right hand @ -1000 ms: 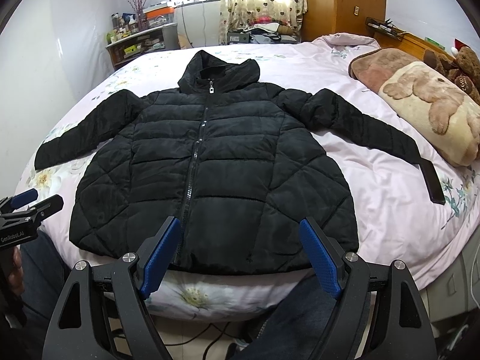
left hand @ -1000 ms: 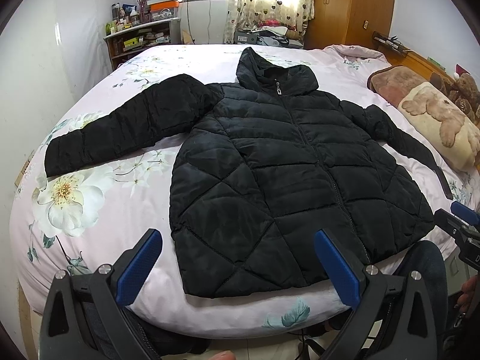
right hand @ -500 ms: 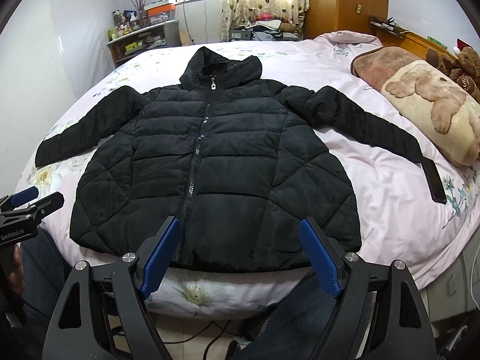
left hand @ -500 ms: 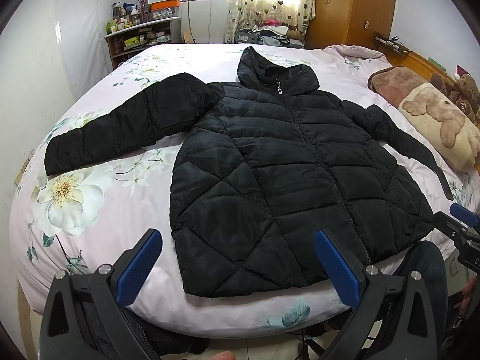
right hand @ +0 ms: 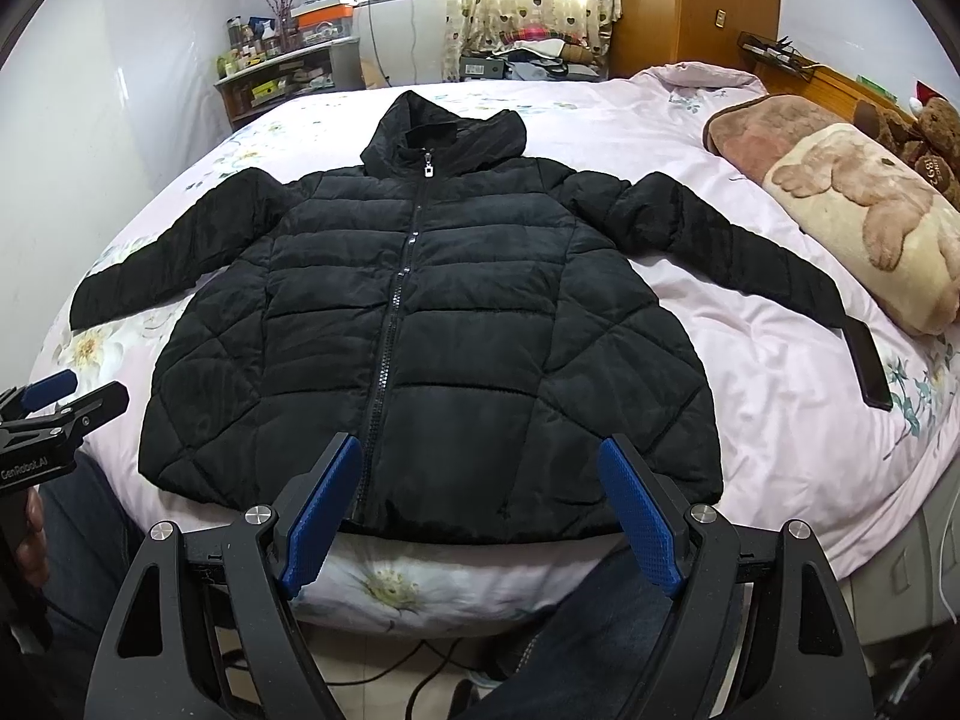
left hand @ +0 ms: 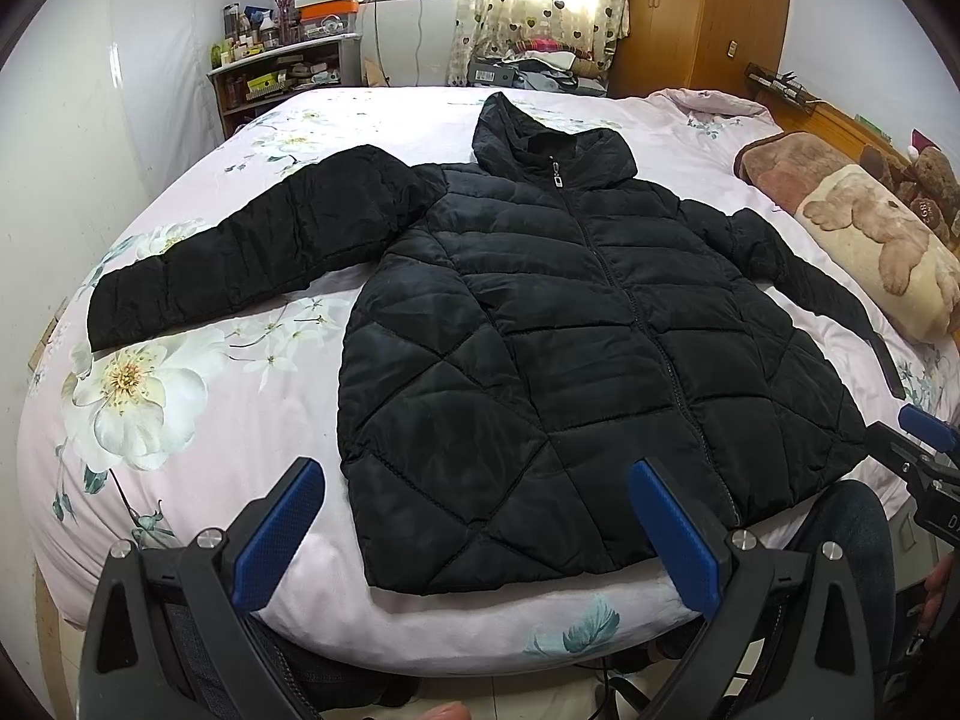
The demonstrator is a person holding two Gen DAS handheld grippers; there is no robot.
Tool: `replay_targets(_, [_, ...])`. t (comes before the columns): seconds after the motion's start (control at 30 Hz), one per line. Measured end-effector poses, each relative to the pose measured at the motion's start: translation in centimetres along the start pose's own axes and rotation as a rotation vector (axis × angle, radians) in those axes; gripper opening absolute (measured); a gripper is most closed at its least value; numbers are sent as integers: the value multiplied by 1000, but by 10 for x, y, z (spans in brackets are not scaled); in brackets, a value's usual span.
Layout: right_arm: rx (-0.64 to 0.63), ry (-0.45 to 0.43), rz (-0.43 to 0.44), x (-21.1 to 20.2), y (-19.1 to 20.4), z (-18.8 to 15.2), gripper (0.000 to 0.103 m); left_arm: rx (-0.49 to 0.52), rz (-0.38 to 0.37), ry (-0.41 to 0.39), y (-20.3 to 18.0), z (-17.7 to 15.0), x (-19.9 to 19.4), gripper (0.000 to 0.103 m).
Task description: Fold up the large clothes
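Right wrist view, jacket point(right hand: 456, 324) flat on bed point(right hand: 780, 408), beyond gaping right tool point(right hand: 480, 498)

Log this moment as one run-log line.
jacket: flat on bed, zipped, unfolded | left gripper: open | right gripper: open | fold: not started

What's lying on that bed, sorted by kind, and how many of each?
Black puffer jacket: 1
Bear-print pillow: 1
Brown teddy bear: 1
Dark flat phone-like object: 1
Total: 4 things on the floral bedsheet.
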State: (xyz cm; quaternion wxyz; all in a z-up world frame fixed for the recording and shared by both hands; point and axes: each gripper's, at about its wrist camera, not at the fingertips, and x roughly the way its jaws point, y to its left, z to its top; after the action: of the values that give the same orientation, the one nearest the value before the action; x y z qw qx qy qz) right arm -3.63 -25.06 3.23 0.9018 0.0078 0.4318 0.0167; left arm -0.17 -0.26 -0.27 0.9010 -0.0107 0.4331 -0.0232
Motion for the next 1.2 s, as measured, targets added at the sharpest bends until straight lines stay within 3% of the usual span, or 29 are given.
replay_targets(0.8, [-39,28,7,17,8,12,81,-1,20,29,13,1,24,103])
replay_targets(1.07, [-80,44,31,45,24,32,81,-58,37,25,46,14,50,103])
replay_targets(1.2, [-107,51,54,64,37,48,81,-91,87,8,75,24,67,103])
